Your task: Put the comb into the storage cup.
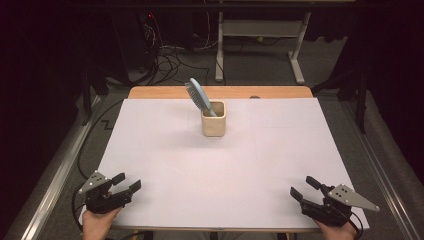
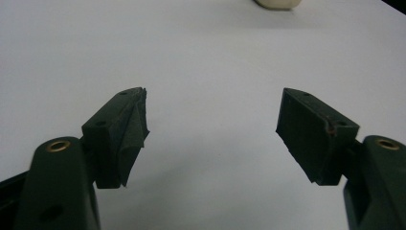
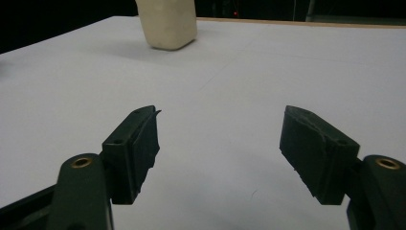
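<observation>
A cream square cup [image 1: 214, 118] stands upright at the far middle of the white table [image 1: 165, 165]. A light blue hairbrush [image 1: 198, 96] leans out of it to the left, bristle head up. My left gripper [image 1: 127, 183] rests at the near left corner, open with nothing between its jaws. My right gripper [image 1: 305, 188] sits at the near right corner, also open and holding nothing. In the left gripper view the left gripper [image 2: 213, 115] points over bare table, with the cup's base [image 2: 277, 3] at the top edge. In the right gripper view the right gripper [image 3: 220, 132] faces the cup [image 3: 167, 24].
The white sheet leaves a strip of wooden tabletop [image 1: 165, 92] showing at the far edge. Beyond the table, cables [image 1: 167, 57] lie on the floor beside a white desk frame [image 1: 260, 30]. Metal rails run along both sides of the table.
</observation>
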### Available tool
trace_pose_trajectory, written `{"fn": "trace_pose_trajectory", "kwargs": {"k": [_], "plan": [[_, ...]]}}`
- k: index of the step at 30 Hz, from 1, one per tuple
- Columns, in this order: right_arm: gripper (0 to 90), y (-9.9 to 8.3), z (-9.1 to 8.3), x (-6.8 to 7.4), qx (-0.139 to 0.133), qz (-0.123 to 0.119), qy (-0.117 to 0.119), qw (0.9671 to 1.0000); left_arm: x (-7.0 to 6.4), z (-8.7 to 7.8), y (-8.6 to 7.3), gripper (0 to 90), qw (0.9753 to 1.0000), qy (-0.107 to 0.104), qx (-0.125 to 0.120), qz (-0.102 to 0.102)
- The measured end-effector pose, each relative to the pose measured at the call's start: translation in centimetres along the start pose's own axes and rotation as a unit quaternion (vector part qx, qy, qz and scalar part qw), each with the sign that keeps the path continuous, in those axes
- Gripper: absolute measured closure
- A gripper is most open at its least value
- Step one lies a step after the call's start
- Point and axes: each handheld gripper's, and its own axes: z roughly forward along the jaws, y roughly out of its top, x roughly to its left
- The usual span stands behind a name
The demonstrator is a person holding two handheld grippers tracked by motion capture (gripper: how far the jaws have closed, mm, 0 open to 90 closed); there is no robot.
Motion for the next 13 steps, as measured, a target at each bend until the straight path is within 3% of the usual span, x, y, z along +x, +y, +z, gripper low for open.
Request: {"fn": "trace_pose_trajectory", "kwargs": {"k": [13], "plan": [[30.0,-0.02,0.02,-0.03,0.0,0.002,-0.002,1.0,-0.05,-0.01,-0.03,26.5,1.0,-0.002,-0.002,-0.003]]}}
